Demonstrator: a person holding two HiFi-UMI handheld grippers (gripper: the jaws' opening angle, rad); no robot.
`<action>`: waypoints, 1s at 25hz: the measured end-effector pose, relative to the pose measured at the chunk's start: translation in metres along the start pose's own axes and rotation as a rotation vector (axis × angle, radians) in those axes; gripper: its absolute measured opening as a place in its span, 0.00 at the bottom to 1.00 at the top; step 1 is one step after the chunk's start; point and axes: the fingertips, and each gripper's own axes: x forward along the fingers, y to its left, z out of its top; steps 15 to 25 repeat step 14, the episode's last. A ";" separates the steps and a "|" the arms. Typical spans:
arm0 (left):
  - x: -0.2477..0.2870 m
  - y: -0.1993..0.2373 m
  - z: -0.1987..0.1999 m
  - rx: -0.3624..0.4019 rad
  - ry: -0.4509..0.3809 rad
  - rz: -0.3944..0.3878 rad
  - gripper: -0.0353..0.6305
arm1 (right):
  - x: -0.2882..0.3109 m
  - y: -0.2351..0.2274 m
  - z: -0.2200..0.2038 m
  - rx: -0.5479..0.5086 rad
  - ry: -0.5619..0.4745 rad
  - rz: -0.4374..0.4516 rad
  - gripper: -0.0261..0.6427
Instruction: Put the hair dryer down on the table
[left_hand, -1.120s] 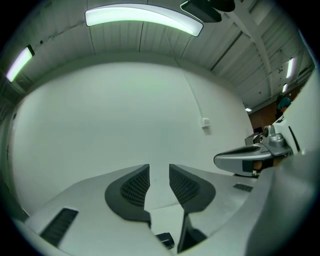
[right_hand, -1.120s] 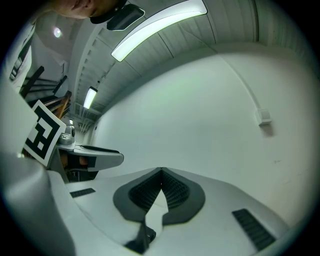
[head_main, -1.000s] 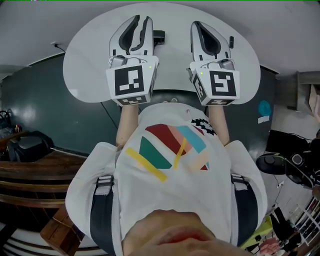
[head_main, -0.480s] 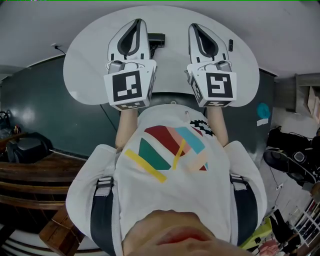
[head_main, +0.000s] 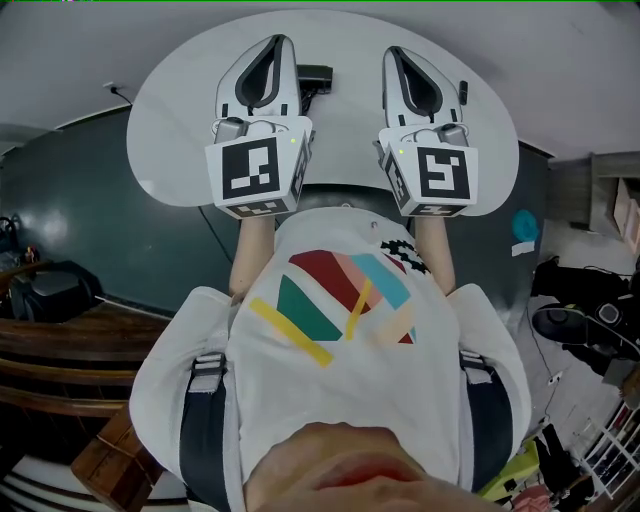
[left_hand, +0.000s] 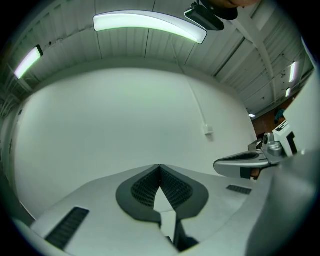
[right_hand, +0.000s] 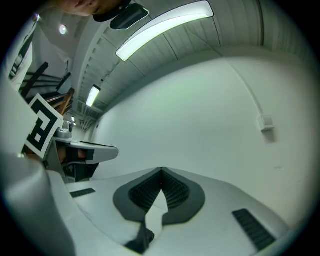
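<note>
The left claw (head_main: 279, 43) and the right claw (head_main: 393, 53) are both clenched on nothing, lying side by side against the round white worktop (head_main: 170, 120) at the top of the frame. The black hair dryer (head_main: 317, 76), partly hidden, lies on that worktop between them, just beside the left claw.

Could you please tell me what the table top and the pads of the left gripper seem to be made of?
The table looks like white laminate or painted board: smooth, matt, evenly pale, no grain showing. The pads of the left gripper look like dark rubber or soft plastic, judging by their fine ribbed texture.
</note>
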 end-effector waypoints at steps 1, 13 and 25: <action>0.000 0.000 0.000 -0.004 0.001 -0.001 0.08 | -0.001 0.000 0.000 0.004 0.002 -0.001 0.06; 0.004 0.000 -0.001 -0.004 0.013 -0.005 0.08 | 0.004 -0.002 0.000 0.013 0.022 -0.002 0.06; 0.004 0.001 -0.001 -0.005 0.014 -0.004 0.08 | 0.004 -0.002 -0.001 0.011 0.024 -0.001 0.06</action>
